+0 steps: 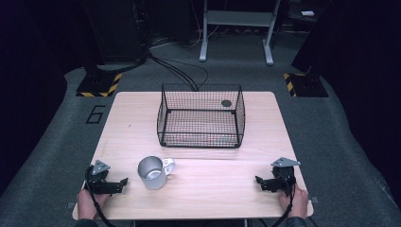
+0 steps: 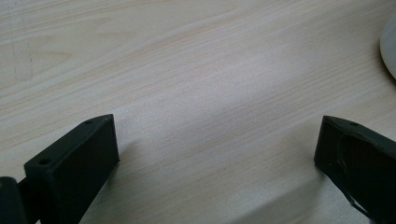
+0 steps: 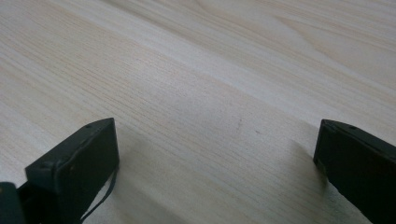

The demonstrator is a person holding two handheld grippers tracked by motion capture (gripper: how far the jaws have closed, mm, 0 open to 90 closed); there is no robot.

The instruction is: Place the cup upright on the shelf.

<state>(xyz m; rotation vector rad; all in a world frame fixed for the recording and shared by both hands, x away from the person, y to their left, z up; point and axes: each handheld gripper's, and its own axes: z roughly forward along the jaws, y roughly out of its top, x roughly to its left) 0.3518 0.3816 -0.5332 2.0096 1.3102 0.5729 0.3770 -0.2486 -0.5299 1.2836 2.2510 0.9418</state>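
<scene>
A silver metal mug [image 1: 152,172] with its handle toward the right stands upright on the wooden table [image 1: 213,189], near the front left. Its pale edge [image 2: 388,49] shows at the right of the left gripper view. My left gripper [image 1: 124,183] rests on the table just left of the mug, open, with bare wood between its jaws [image 2: 217,140]. My right gripper [image 1: 258,181] lies near the front right corner, open too, its jaws spread over bare wood [image 3: 217,140]. A black wire basket [image 1: 201,116] sits at the table's back middle.
A small dark round thing [image 1: 226,103] shows at the basket's far right, whether in or behind it I cannot tell. Beyond the table are grey carpet, black cables [image 1: 182,71], a metal stand's legs [image 1: 236,33] and yellow-black striped bases [image 1: 99,87].
</scene>
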